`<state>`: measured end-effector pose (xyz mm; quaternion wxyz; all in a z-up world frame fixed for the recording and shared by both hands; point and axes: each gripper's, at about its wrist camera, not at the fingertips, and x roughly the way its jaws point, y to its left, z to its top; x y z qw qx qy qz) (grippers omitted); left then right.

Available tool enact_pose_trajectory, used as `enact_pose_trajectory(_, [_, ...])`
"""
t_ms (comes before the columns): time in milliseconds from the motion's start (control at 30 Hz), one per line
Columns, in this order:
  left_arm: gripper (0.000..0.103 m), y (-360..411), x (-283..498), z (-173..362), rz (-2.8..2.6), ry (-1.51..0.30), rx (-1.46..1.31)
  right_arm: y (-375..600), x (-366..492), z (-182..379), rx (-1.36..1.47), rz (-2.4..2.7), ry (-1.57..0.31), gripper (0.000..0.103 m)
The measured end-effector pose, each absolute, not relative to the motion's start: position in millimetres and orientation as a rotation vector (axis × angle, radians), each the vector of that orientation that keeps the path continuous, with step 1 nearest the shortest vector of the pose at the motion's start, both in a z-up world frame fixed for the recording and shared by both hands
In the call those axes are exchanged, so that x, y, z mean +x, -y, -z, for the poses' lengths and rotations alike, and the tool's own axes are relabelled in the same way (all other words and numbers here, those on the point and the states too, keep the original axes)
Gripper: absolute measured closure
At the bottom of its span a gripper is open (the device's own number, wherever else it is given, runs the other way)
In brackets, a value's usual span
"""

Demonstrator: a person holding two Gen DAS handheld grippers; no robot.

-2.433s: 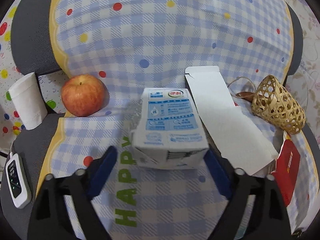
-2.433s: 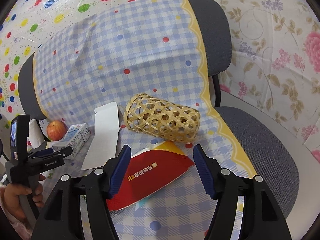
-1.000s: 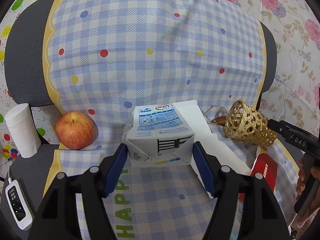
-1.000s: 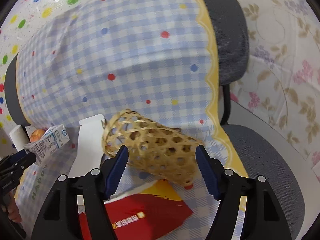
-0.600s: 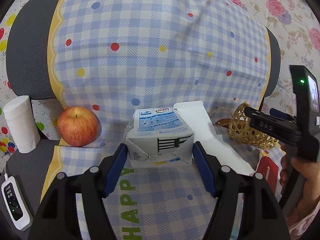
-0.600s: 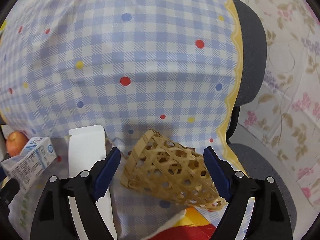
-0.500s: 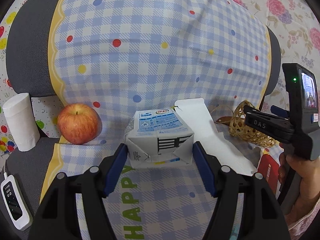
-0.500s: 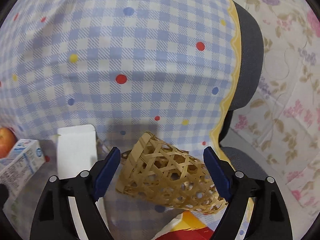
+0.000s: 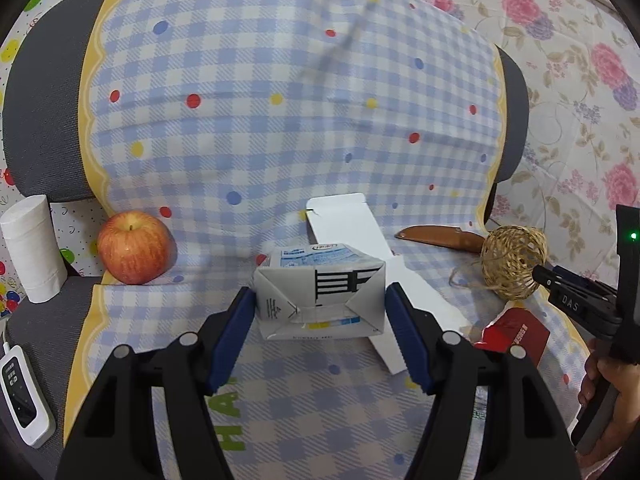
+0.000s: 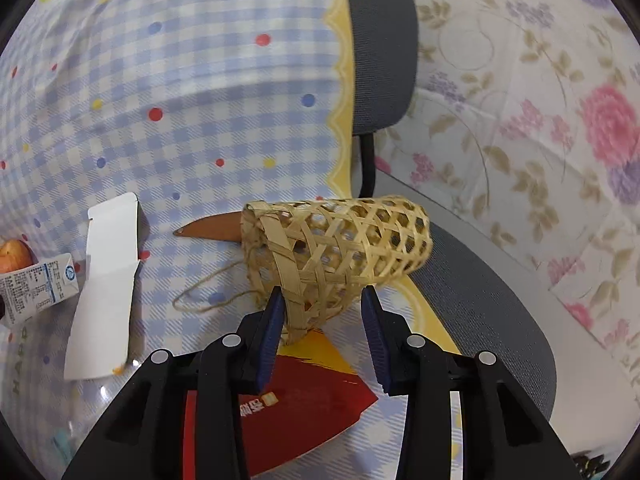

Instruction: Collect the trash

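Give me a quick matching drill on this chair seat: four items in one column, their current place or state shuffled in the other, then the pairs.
Items:
1. milk carton
2. woven basket
3. apple
4. red packet

States:
A. lying flat on the checked cloth, under the right claw
B. clamped between the left claw's fingers
C. resting free at the seat's left edge, beside a paper roll
D. on its side, rim between the right claw's fingers

Pairs: 1-B, 2-D, 3-C, 4-A
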<state>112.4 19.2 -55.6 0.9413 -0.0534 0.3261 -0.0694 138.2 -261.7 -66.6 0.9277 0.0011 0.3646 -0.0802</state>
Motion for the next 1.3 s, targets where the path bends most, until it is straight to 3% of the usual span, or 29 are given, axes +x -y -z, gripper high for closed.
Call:
enact_pose_trajectory(167, [0.037, -9, 108, 53, 0.158, -0.651, -0.101, 263, 141, 68, -0.016, 0.134, -0.718, 0.063])
enact_pose_trajectory(267, [0.037, -5, 107, 51, 0.166, -0.644, -0.085, 262, 148, 67, -0.024, 0.114, -0.7, 0.081])
enact_pose_trajectory(567, [0.039, 7, 103, 30, 0.206, -0.592, -0.062, 286, 152, 15, 0.005, 0.104, -0.581, 0.097])
enact_pose_trajectory(633, [0.076, 12, 97, 18, 0.234, -0.571, -0.061, 294, 140, 1, 0.047, 0.079, -0.572, 0.097])
enact_pose_trajectory(767, [0.093, 25, 83, 6, 0.319, -0.584, -0.056, 304, 107, -14, 0.137, 0.02, -0.593, 0.097])
enact_pose_trajectory(833, [0.093, 30, 78, 8, 0.314, -0.599, -0.032, 301, 89, -18, 0.135, 0.017, -0.588, 0.097])
enact_pose_trajectory(867, [0.091, 29, 76, 11, 0.304, -0.612, -0.039, 300, 79, -20, 0.131, 0.016, -0.585, 0.097])
enact_pose_trajectory(933, [0.063, 23, 69, 16, 0.259, -0.616, -0.045, 295, 60, -21, 0.13, 0.026, -0.571, 0.097])
enact_pose_trajectory(967, [0.035, 20, 68, 18, 0.238, -0.61, -0.045, 293, 55, -21, 0.129, 0.024, -0.569, 0.097])
enact_pose_trajectory(1000, [0.025, 16, 65, 21, 0.203, -0.601, -0.044, 291, 47, -20, 0.124, 0.021, -0.566, 0.097])
enact_pose_trajectory(1067, [0.023, 8, 65, 28, 0.157, -0.605, -0.041, 286, 38, -17, 0.117, 0.022, -0.563, 0.097])
enact_pose_trajectory(1133, [0.014, 0, 68, 37, 0.095, -0.613, -0.043, 283, 35, -14, 0.116, 0.013, -0.563, 0.097])
enact_pose_trajectory(1300, [0.011, -29, 75, 49, 0.014, -0.635, -0.064, 268, 41, -7, 0.11, -0.01, -0.564, 0.097])
